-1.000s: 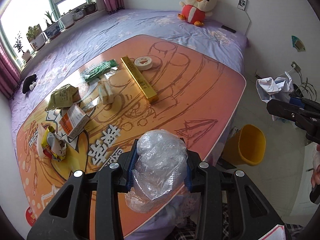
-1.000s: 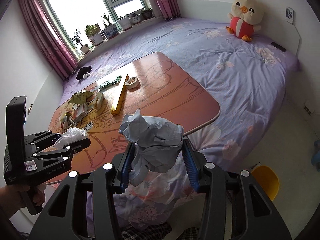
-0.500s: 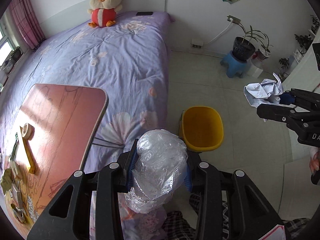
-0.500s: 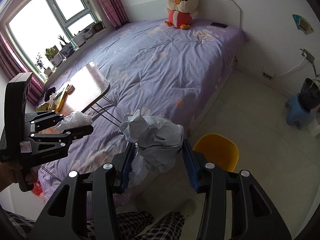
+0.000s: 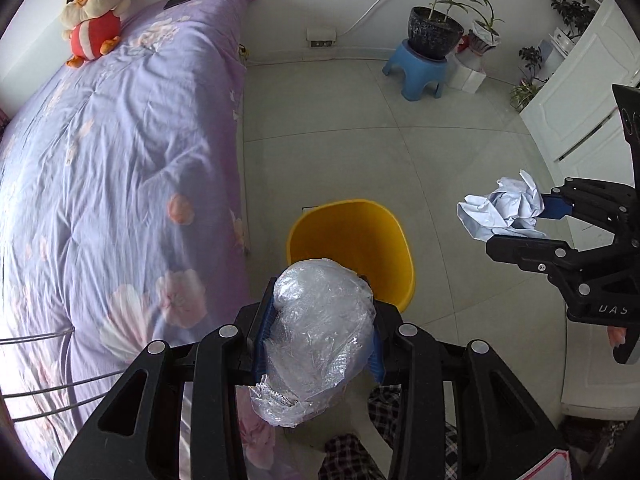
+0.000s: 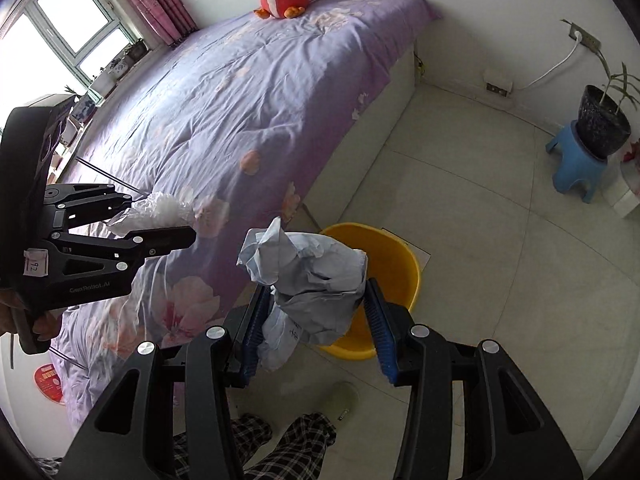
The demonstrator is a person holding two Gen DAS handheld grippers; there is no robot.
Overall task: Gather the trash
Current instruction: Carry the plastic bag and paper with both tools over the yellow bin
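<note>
My left gripper [image 5: 320, 320] is shut on a crumpled ball of clear plastic wrap [image 5: 320, 332], which hangs just in front of the yellow bin [image 5: 348, 240] on the floor. My right gripper [image 6: 314, 300] is shut on a crumpled wad of pale blue-white paper [image 6: 308, 280], held above the near rim of the same yellow bin [image 6: 396, 268]. In the left wrist view the right gripper [image 5: 532, 220] and its paper wad [image 5: 504, 210] float to the right of the bin. From the right wrist camera, the left gripper [image 6: 160, 220] with the plastic wrap [image 6: 160, 210] is at the left.
A bed with a purple floral cover [image 5: 112, 152] runs along the bin's left side, a plush chick [image 5: 90, 8] at its head. A potted plant on a blue stool [image 5: 424, 64] stands by the far wall. White cabinet doors [image 5: 576, 92] are at right. Plaid-trousered legs [image 6: 280, 448] are below.
Both grippers swung away from the orange table and dropped toward the floor, still holding their trash. The yellow bin now sits right under and ahead of them.
</note>
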